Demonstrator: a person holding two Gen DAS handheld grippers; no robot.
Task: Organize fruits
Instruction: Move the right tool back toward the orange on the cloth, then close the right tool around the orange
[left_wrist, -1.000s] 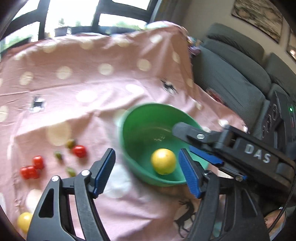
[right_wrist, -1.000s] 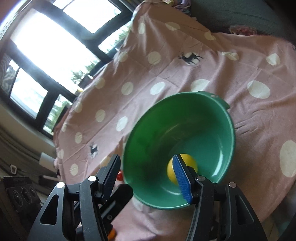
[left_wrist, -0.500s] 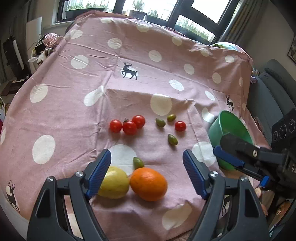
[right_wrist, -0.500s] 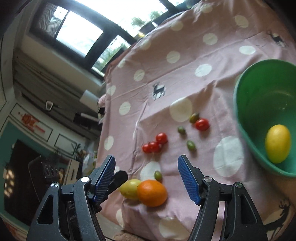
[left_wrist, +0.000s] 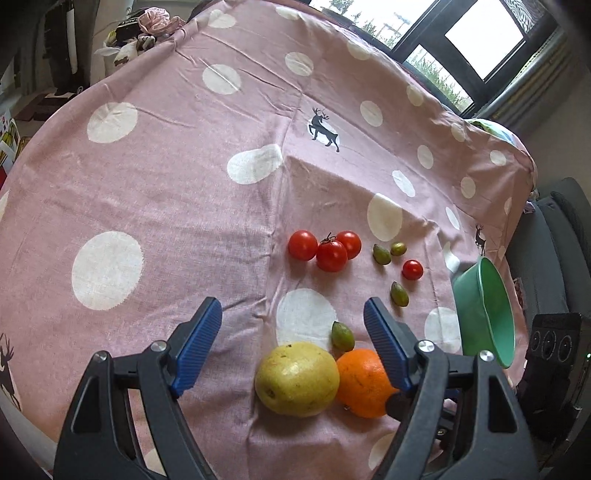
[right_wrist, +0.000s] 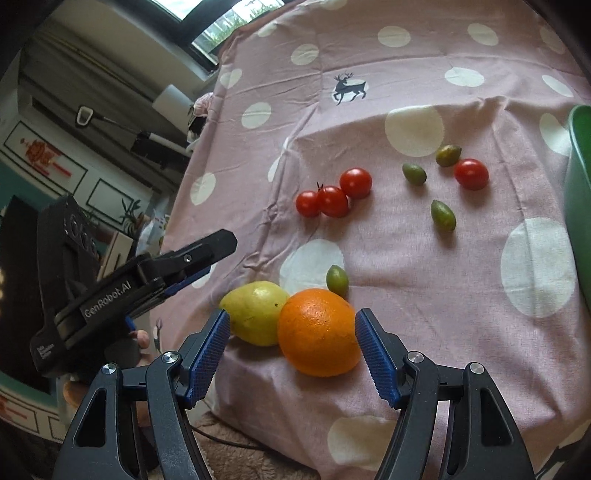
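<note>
On the pink spotted cloth (left_wrist: 177, 155): my right gripper (right_wrist: 291, 345) spread around the orange (right_wrist: 319, 332) without pinching it, my left gripper (left_wrist: 293, 347) spread and empty above the yellow pear (left_wrist: 297, 378) touching the orange's left, cherry tomatoes (left_wrist: 325, 247) farther off, green bowl (left_wrist: 487, 310) far right.

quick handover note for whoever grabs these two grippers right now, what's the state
Left gripper: open, empty, over the cloth just left of the yellow fruit.
Right gripper: open, empty, its jaws on either side of the orange, not pressing it.
On the pink cloth: yellow fruit and orange touching near the front edge, four red tomatoes, four small green fruits.
Green bowl: at the cloth's right edge; its contents are not visible.
Done: nothing can be confirmed.
Left: all these fruits, probably the orange first.
</note>
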